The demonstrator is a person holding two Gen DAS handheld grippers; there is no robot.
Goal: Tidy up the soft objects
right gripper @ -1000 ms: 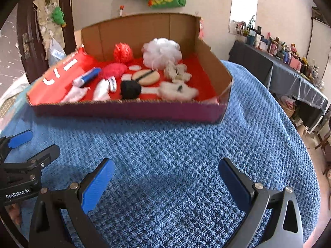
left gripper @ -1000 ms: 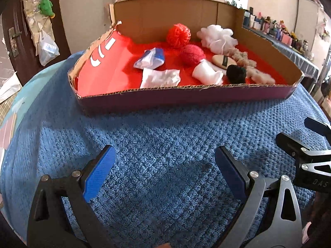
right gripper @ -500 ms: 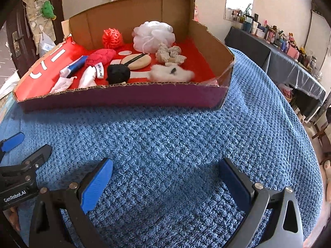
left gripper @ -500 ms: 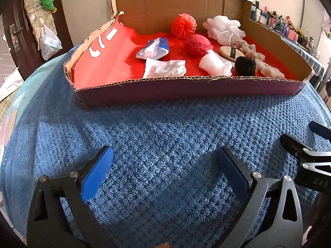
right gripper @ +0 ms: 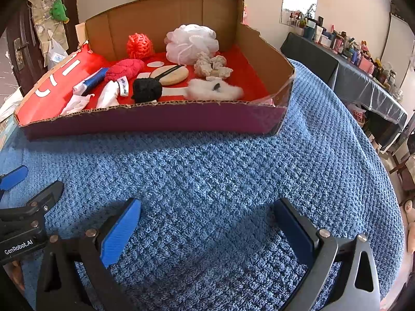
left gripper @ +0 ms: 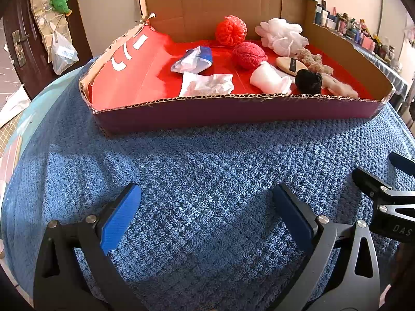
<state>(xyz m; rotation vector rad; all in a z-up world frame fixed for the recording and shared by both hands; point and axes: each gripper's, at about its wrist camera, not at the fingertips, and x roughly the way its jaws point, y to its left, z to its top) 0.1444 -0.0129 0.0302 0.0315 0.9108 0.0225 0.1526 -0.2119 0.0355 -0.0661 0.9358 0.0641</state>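
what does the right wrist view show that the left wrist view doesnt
Only the right wrist view shows the small white oval pad behind the round brush, the label tag on the white cloth, and the open right gripper with nothing between its fingers.

Only the left wrist view shows the crumpled white wrapper spread flat, and the open left gripper, also empty.

Both show the cardboard box, the white bath pouf, the black pompom and the blue towel.

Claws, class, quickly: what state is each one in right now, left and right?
Left claw: open, empty, above the blue knitted cloth.
Right claw: open, empty, above the same cloth.
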